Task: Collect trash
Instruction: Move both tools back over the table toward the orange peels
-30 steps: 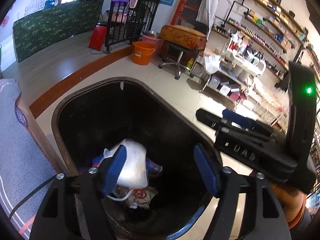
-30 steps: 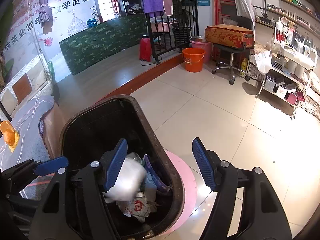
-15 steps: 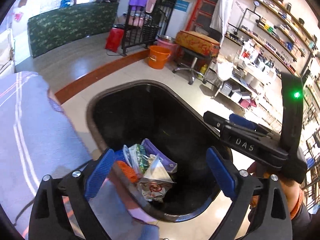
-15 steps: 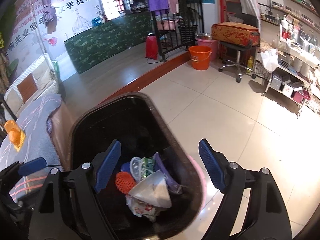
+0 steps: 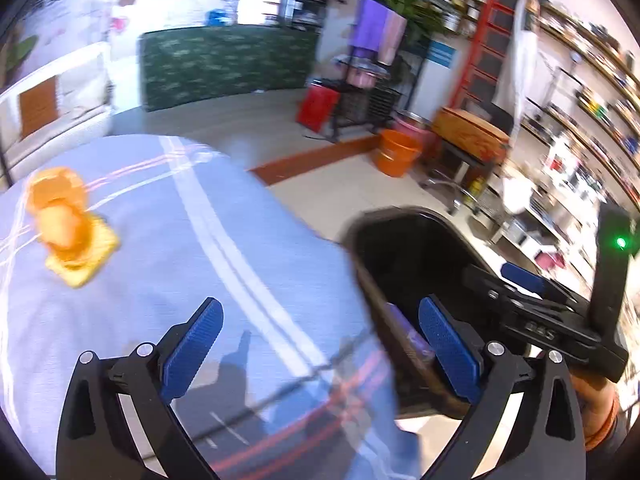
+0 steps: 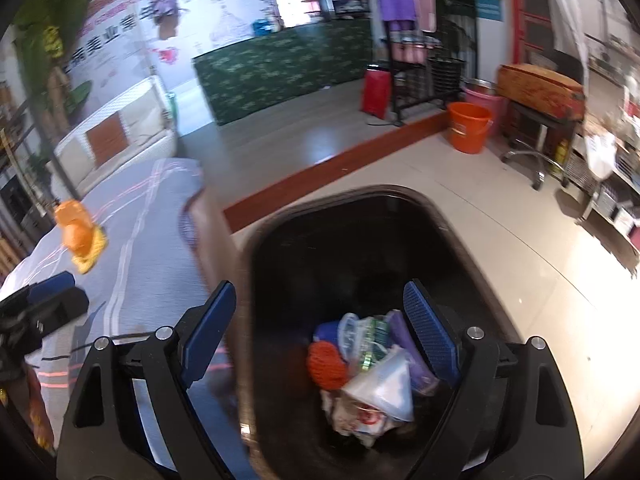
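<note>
Black plastic forms the trash bin (image 6: 460,248), which stands on the tiled floor just right of a bed (image 5: 168,264) covered in grey striped cloth. Collected trash (image 6: 368,368) lies heaped at the bin's bottom: a white bag, an orange net, and purple and green wrappers. One orange-and-yellow piece of trash (image 5: 66,224) remains on the bed, far left, well apart from the bin.

Left tongs (image 5: 320,344): jaws just opened to their widest, nothing between them; tilted downward over the near edge of the bed, with the right pad overlapping the bin's rim in view. Right tongs (image 6: 320,332): jaws also just opened wide and empty, tilted downward above the bin's near left rim, trash visible below between the pads.

Step in hand, as judged: reaching for the orange piece. Keep the left tongs wide, approach from above, and centre the piece between the pads before closing, pinching the piece alone and not the bedcloth. The piece looks soft and light, so a gentle close should suffice.
</note>
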The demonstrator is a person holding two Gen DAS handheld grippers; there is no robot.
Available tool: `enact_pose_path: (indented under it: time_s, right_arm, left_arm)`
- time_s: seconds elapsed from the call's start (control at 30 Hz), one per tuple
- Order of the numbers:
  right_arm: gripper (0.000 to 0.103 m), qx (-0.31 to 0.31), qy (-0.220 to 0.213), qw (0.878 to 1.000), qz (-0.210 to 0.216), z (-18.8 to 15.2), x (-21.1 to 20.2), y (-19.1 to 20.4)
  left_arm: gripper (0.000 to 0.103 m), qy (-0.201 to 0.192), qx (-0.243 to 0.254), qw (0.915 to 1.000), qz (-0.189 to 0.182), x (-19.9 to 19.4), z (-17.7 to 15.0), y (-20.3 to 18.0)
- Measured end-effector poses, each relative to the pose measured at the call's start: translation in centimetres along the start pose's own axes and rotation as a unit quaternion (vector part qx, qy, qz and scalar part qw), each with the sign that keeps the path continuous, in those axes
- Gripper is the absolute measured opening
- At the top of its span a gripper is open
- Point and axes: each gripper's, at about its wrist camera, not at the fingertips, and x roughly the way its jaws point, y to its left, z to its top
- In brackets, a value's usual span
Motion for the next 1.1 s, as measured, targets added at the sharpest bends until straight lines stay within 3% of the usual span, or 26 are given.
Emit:
enact_pose_path:
  time_s: [0.23, 0.37, 0.47, 0.77, 1.1]
  right_arm:
    - [0.085, -0.051, 0.004, 0.997, 0.050, 0.8, 0.6, 5.4]
    - [0.085, -0.080, 0.001, 0.994, 0.071, 1.1, 0.6, 8.2]
    - [0.085, -0.098, -0.001, 0.991, 0.087, 1.5, 0.4, 10.3]
    - [0.086, -0.152, -0.002, 0.981, 0.121, 3.5, 1.1, 15.3]
    - [0.086, -0.189, 0.023, 0.973, 0.129, 4.1, 4.0, 19.2]
  left_arm:
    - [0.097, -0.021, -0.074, 0.9957, 0.052, -2.4, 0.5, 7.0]
    - [0.097, -0.034, -0.101, 0.9892, 0.100, -3.1, 0.9, 10.6]
    - [0.097, -0.034, -0.124, 0.9849, 0.116, -3.1, 1.3, 13.7]
    - [0.095, -0.009, -0.174, 0.9782, 0.114, -0.8, 2.6, 19.2]
    - [0.077, 0.018, -0.192, 0.9764, 0.098, 2.0, 3.4, 21.2]
